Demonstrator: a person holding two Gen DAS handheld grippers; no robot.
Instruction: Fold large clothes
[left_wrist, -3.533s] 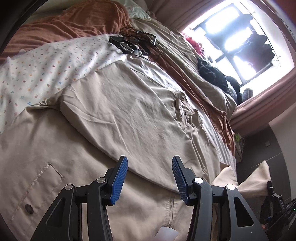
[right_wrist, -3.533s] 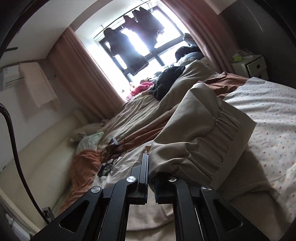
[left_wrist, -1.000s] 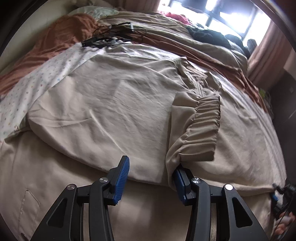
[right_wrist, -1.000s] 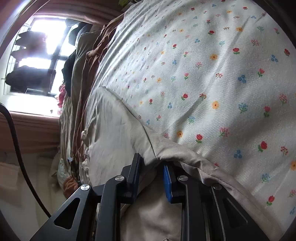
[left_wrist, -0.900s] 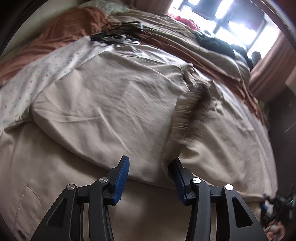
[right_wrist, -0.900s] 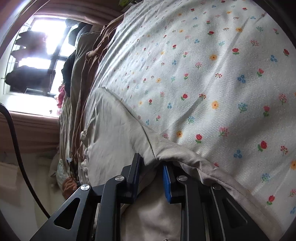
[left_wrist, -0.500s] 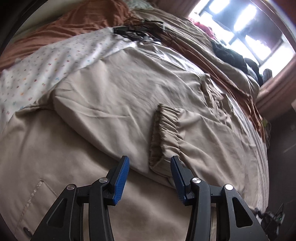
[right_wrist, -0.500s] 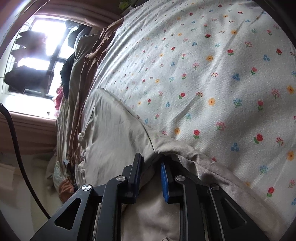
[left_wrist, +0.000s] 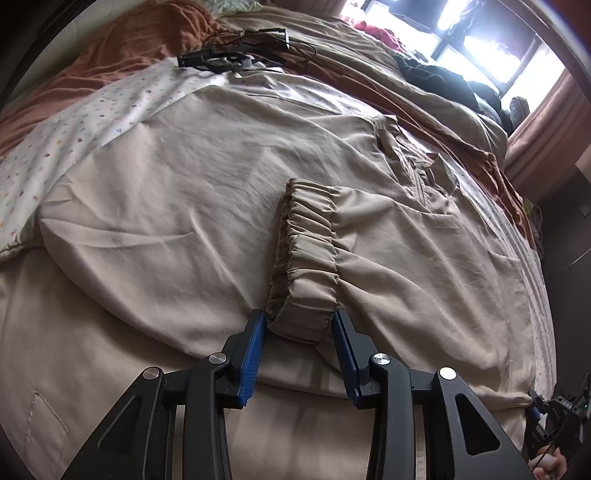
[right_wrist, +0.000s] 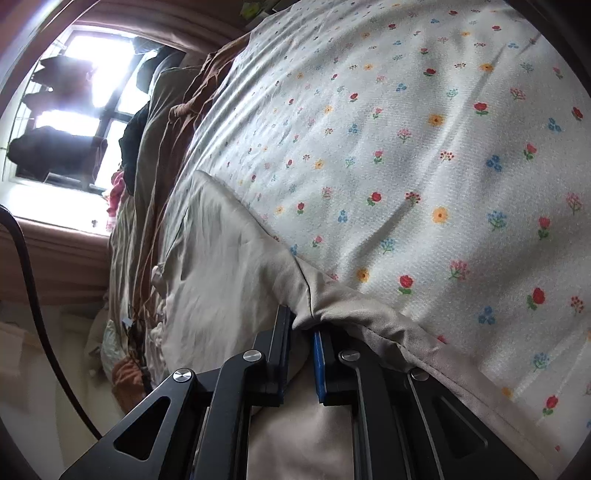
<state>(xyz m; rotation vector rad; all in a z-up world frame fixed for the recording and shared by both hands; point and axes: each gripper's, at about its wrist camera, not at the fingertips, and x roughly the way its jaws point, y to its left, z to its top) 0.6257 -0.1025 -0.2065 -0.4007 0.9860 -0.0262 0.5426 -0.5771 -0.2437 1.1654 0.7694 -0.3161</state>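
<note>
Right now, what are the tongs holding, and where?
Right tongs: pinching the beige jacket at its folded edge. Left tongs: open, straddling the elastic cuff, gripping nothing.

Daylight comes from the window (left_wrist: 491, 48) at the upper right of the left wrist view, where the glass is overexposed to pure white. In the right wrist view the same window (right_wrist: 70, 92) sits at the upper left and is also blown out, so the dark clothes (right_wrist: 55, 151) hanging there show only as silhouettes. The beige garment (left_wrist: 207, 206) is lit softly, with gentle shadows in its creases. The floral sheet (right_wrist: 424, 155) is bright and sharp. Both pictures have strong fisheye bending and black corners. Near the window in the right wrist view, the details are hazy.
</note>
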